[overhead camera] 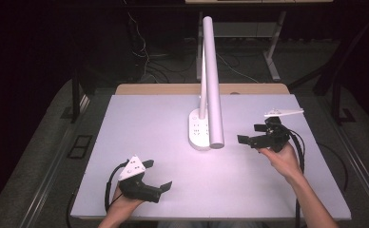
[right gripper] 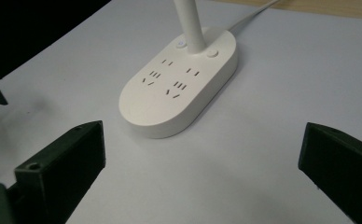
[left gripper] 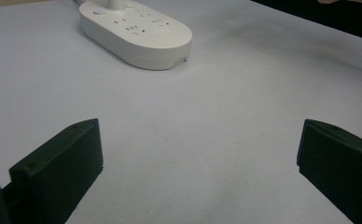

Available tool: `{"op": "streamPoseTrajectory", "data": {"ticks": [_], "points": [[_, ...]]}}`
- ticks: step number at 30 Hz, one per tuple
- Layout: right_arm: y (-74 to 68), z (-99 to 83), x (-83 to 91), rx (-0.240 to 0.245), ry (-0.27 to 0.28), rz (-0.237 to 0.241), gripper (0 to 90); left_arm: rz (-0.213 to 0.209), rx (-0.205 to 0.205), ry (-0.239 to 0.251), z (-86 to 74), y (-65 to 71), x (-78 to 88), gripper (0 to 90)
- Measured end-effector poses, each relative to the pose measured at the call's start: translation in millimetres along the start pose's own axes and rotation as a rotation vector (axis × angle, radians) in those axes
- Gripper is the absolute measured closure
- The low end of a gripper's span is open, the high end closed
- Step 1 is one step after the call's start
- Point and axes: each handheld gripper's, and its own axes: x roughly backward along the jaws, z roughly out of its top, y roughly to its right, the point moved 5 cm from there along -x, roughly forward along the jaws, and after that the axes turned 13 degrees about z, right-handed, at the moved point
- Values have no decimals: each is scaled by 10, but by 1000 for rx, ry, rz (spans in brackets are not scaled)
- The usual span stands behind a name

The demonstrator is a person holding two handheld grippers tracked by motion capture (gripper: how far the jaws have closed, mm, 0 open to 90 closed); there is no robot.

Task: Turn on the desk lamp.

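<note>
A white desk lamp stands mid-table: its oval base (overhead camera: 199,130) carries several sockets, and its long tube head (overhead camera: 212,80) reaches toward me. The base (left gripper: 137,32) lies ahead of the left gripper and the base (right gripper: 179,84) lies close in front of the right one. My left gripper (overhead camera: 157,174) is held near the front left of the table, open with nothing between its jaws. My right gripper (overhead camera: 250,133) hovers just right of the lamp base, also open and empty, pointing at the base.
A white sheet (overhead camera: 125,142) covers the table, with a wooden strip (overhead camera: 173,89) at its far edge. The lamp's cord (right gripper: 254,16) runs off the back. Dark floor, cables and table legs (overhead camera: 270,52) lie beyond.
</note>
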Motion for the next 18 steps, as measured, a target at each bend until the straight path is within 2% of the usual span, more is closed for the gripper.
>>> {"op": "streamPoseTrajectory", "data": {"ticks": [8, 18], "points": [[-126, -220, 130, -10, 12, 34, 0, 1, 0, 0, 1, 0, 0, 0], [-238, -412, 233, -3, 16, 48, 0, 2, -3, 0, 0, 1, 6, 0]]}}
